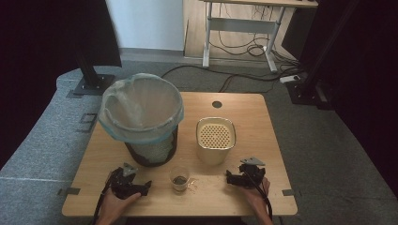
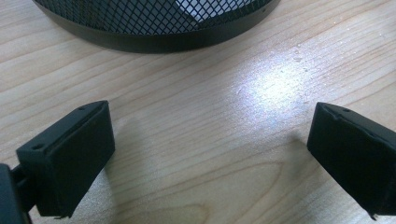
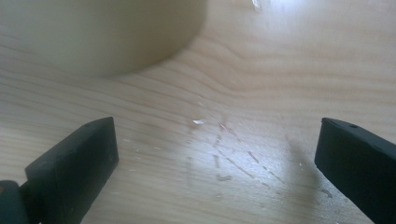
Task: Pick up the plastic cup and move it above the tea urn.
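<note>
A black mesh bin [image 1: 151, 149] lined with a pale plastic bag [image 1: 141, 108] stands on the left half of the wooden table [image 1: 263, 136]. Right of it sits a cream container [image 1: 215, 140] with a perforated top. A small clear glass [image 1: 179, 178] holding some dark stuff stands near the front edge. My left gripper [image 1: 145, 186] rests on the table left of the glass, jaws wide open and empty; in the left gripper view [image 2: 210, 158] the bin's base [image 2: 159, 23] lies ahead. My right gripper [image 1: 230, 177] rests to the right, open [image 3: 215, 163], facing the cream container [image 3: 102, 32].
Small bits of debris [image 3: 224, 158] lie scattered on the wood between the right jaws. A round cable hole [image 1: 216, 104] sits at the table's far edge. Beyond the table are grey floor, black stands [image 1: 94, 79], cables and a desk frame [image 1: 244, 33].
</note>
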### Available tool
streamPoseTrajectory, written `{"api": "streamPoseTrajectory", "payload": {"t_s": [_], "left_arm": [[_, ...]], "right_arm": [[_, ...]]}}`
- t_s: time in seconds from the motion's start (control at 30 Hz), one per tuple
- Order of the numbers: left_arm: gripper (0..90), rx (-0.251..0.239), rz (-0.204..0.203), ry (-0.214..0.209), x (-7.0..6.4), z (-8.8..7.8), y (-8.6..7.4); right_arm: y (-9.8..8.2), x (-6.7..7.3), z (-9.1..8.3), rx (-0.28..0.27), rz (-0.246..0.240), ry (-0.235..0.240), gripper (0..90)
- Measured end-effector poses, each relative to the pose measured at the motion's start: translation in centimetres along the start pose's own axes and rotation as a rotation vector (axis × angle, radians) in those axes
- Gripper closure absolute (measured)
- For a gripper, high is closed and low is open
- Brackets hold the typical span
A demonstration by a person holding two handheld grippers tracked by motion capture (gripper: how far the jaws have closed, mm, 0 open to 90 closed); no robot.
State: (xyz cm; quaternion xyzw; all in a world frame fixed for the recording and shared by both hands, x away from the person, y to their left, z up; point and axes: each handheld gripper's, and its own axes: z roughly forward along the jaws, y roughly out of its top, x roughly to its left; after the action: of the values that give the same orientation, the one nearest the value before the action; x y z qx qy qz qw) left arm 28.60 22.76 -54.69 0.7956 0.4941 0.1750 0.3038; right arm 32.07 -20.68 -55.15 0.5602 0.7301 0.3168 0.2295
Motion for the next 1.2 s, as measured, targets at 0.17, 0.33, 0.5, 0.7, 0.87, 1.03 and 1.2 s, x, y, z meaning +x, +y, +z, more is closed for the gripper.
{"api": "streamPoseTrajectory", "payload": {"t_s": [0.17,0.33,0.5,0.7,0.87,1.03,1.2], "left_arm": [[2.3,-0.006,-0.012,0.005,0.0,-0.2,-0.1],[4.7,-0.037,-0.021,0.0,0.0,-0.5,-0.3],[7.4,-0.055,-0.005,0.01,-0.3,-0.6,-0.3],[9.1,-0.053,0.001,0.009,-0.3,-0.6,-0.3],[9.9,-0.053,0.003,0.009,-0.4,-0.6,-0.3],[10.0,-0.048,0.008,0.007,-0.5,-0.4,-0.2],[10.8,-0.048,0.009,0.005,-0.5,-0.4,-0.2]], "right_arm": [[-0.2,1.0,-2.0,-0.104,-0.026,0.046,3.5],[-1.0,3.2,-4.1,-0.176,-0.06,0.174,7.8],[-1.2,6.1,-4.8,-0.215,-0.091,0.317,12.8],[-1.4,10.4,-4.4,-0.206,-0.181,0.463,13.5],[-1.1,13.2,-3.8,-0.219,-0.223,0.53,14.9],[-0.4,15.0,-2.6,-0.225,-0.243,0.545,16.2],[0.9,16.1,-1.1,-0.246,-0.268,0.546,22.9]]}}
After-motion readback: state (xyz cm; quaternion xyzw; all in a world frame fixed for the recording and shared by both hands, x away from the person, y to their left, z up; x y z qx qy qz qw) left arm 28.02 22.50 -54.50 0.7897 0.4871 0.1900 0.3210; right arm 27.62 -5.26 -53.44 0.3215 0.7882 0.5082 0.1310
